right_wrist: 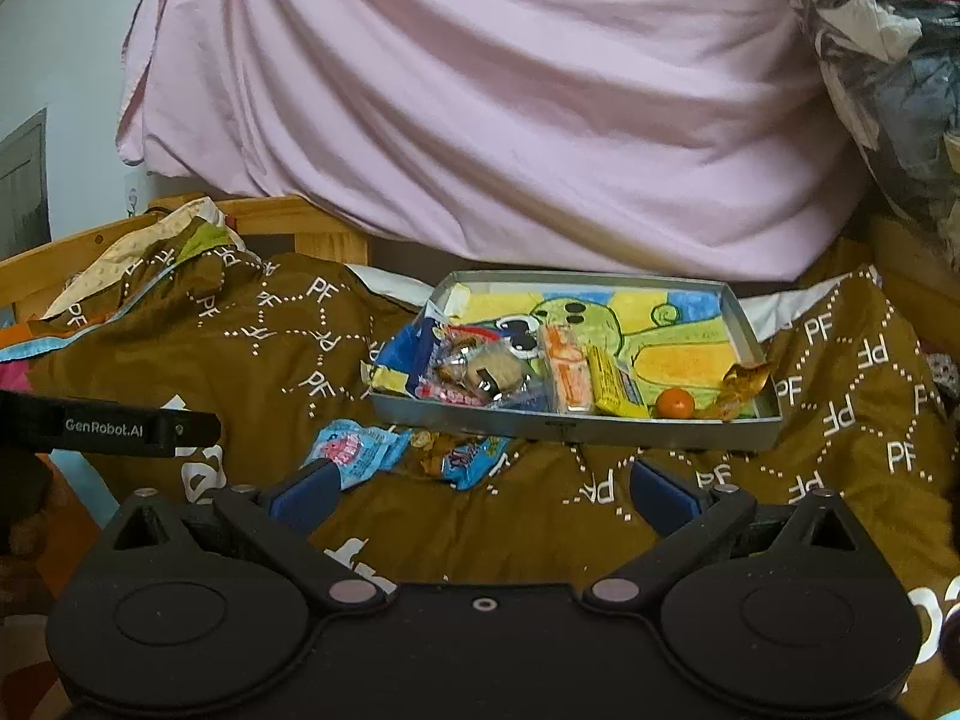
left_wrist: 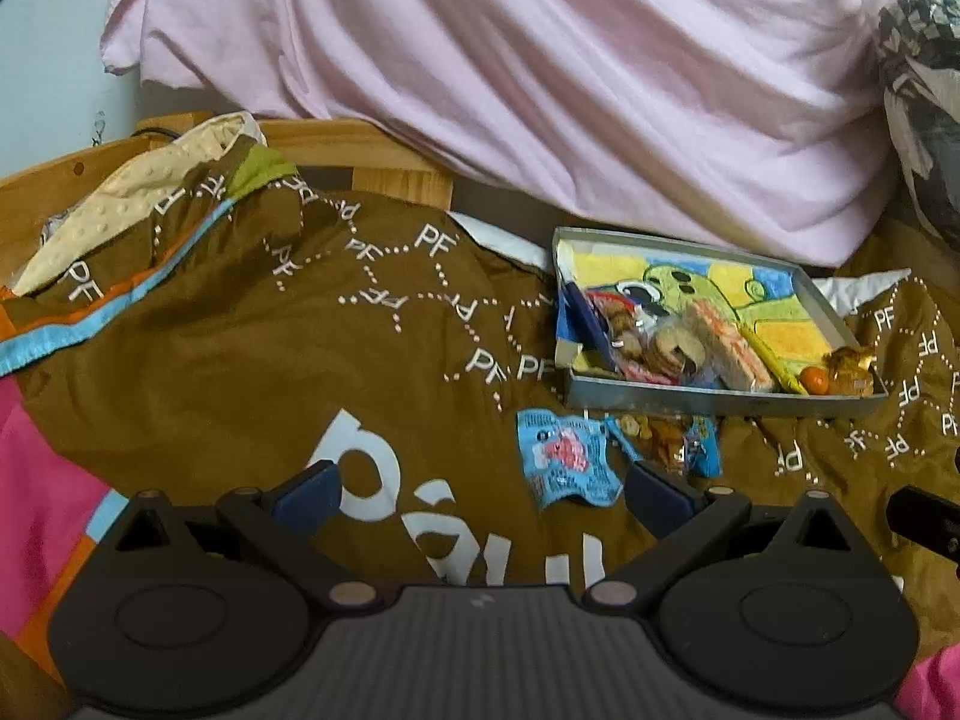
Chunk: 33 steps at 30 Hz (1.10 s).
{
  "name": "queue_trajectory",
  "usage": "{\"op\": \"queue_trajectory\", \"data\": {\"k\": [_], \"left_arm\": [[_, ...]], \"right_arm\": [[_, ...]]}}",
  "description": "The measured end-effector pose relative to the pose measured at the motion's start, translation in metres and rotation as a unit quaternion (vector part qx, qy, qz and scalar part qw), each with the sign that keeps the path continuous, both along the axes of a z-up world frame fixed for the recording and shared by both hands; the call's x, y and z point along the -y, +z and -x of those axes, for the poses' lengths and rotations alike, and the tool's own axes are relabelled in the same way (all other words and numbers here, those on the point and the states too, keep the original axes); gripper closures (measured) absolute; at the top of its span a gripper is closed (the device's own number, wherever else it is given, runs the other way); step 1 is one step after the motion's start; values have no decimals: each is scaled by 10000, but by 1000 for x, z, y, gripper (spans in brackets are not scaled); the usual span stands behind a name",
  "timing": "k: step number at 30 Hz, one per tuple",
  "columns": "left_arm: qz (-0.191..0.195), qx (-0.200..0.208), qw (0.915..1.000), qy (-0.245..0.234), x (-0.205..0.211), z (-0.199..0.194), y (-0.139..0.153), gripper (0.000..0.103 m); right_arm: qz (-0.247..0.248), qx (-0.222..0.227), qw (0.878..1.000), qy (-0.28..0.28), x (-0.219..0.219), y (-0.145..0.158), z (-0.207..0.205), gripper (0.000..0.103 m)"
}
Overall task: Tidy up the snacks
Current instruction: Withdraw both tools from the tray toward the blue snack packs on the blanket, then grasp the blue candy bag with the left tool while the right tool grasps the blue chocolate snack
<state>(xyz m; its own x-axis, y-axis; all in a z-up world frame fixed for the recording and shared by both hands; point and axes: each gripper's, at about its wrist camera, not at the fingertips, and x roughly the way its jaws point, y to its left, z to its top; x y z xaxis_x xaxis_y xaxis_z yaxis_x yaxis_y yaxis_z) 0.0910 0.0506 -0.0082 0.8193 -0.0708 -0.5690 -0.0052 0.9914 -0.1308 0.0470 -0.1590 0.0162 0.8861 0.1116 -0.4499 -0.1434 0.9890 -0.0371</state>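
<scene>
A shallow metal tray (left_wrist: 720,403) (right_wrist: 570,429) with a cartoon-print lining lies on a brown blanket. Its near side holds several snacks: a clear bag of cookies (left_wrist: 654,348) (right_wrist: 480,375), an orange wafer pack (left_wrist: 729,354) (right_wrist: 567,375), a yellow pack (right_wrist: 615,390), an orange ball (left_wrist: 815,380) (right_wrist: 675,402) and an amber wrapper (left_wrist: 849,369) (right_wrist: 741,390). Two snacks lie on the blanket before the tray: a light-blue packet (left_wrist: 564,459) (right_wrist: 354,447) and a blue-edged cookie bag (left_wrist: 672,441) (right_wrist: 462,456). My left gripper (left_wrist: 483,501) is open, short of the packet. My right gripper (right_wrist: 480,495) is open too, empty.
The brown blanket (left_wrist: 252,348) (right_wrist: 840,420) with "PF" lettering covers the bed. A pink sheet (left_wrist: 540,72) (right_wrist: 480,102) hangs behind the tray. A wooden bed frame (left_wrist: 360,150) runs at the back left. A dark patterned bundle (right_wrist: 888,60) sits at the far right.
</scene>
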Motion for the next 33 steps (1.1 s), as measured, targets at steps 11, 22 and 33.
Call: {"op": "queue_trajectory", "data": {"k": [11,22,33], "left_arm": [[-115,-355,9992,-138,9,-6,-13,0],[-282,-428,9980,-378,19,-18,-17,0],[-527,-256,9882,-1417,35,-58,-29,0]], "right_arm": [[-60,-346,9993,-142,7,-13,-8,1],[710,-809,9927,541,15,17,-19,1],[1412,-780,9671,1966,-26,49,-72,1]]}}
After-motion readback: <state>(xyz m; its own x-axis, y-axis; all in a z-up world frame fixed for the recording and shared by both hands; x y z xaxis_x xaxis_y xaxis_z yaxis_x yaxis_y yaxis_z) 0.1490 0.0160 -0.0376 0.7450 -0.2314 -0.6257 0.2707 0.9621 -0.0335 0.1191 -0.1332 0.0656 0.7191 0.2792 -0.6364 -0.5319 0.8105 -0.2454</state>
